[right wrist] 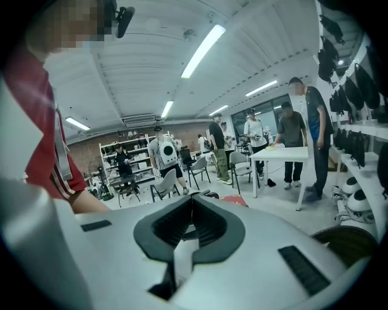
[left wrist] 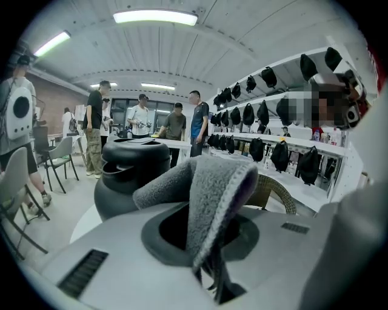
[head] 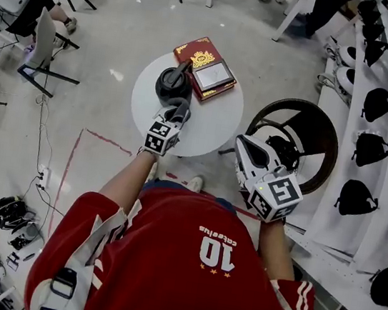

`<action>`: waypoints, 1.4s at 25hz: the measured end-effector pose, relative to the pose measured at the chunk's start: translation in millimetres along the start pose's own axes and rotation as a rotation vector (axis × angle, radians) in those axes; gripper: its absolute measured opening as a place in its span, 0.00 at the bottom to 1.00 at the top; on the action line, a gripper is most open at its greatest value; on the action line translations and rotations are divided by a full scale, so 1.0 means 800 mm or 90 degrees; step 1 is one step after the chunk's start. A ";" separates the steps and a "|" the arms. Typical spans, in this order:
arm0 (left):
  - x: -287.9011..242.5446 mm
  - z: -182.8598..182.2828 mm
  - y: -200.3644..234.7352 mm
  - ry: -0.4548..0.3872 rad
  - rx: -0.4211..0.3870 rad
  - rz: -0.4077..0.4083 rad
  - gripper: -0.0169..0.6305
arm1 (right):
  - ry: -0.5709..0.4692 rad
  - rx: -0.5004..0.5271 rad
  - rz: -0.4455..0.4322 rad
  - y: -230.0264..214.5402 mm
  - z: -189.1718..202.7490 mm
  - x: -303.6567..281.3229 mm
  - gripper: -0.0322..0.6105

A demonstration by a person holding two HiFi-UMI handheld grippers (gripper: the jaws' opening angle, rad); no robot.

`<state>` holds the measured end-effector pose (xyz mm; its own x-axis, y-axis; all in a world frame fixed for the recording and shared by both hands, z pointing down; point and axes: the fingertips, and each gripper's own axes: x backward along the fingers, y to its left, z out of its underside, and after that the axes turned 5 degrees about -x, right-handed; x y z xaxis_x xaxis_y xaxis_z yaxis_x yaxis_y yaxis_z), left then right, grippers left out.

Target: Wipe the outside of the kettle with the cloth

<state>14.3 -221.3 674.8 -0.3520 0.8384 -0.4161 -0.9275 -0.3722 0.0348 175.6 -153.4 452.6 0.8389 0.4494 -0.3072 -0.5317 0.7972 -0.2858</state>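
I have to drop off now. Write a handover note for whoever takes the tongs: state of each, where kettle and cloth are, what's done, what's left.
Left tongs: shut on the grey cloth, which folds forward over the tips.
Right tongs: shut, empty, held off the table's right side.
Kettle: upright on the round white table, just ahead of the cloth; I can't tell if they touch.
Done: cloth gripped and at the kettle.
Left: wipe round the kettle's outside; the right tongs could probably steady it.
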 end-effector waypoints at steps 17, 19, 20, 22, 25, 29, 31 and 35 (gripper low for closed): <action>-0.044 -0.048 -0.043 -0.018 -0.046 0.060 0.09 | -0.030 -0.025 0.065 -0.028 0.009 0.050 0.08; -0.038 -0.052 -0.044 -0.022 -0.052 0.063 0.09 | -0.028 -0.024 0.059 -0.022 0.007 0.045 0.08; -0.034 -0.053 -0.044 -0.024 -0.055 0.065 0.09 | -0.028 -0.023 0.055 -0.019 0.007 0.041 0.08; -0.025 -0.056 -0.044 -0.028 -0.066 0.070 0.09 | -0.028 -0.022 0.047 -0.013 0.005 0.033 0.08; -0.010 -0.068 -0.042 -0.041 -0.085 0.078 0.09 | -0.027 -0.020 0.033 -0.001 -0.002 0.016 0.08; 0.015 -0.097 -0.037 -0.076 -0.103 0.092 0.09 | -0.023 -0.008 0.017 0.015 -0.014 -0.009 0.08; 0.029 -0.110 -0.033 -0.093 -0.104 0.096 0.09 | -0.019 -0.003 0.011 0.022 -0.018 -0.020 0.08; 0.060 -0.136 -0.011 -0.129 -0.108 0.100 0.09 | -0.021 0.006 -0.001 0.042 -0.034 -0.047 0.08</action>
<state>18.9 -221.2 555.4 -0.5231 0.8215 -0.2270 -0.8317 -0.5502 -0.0745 123.1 -154.8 430.1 0.8435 0.4607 -0.2762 -0.5289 0.8019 -0.2779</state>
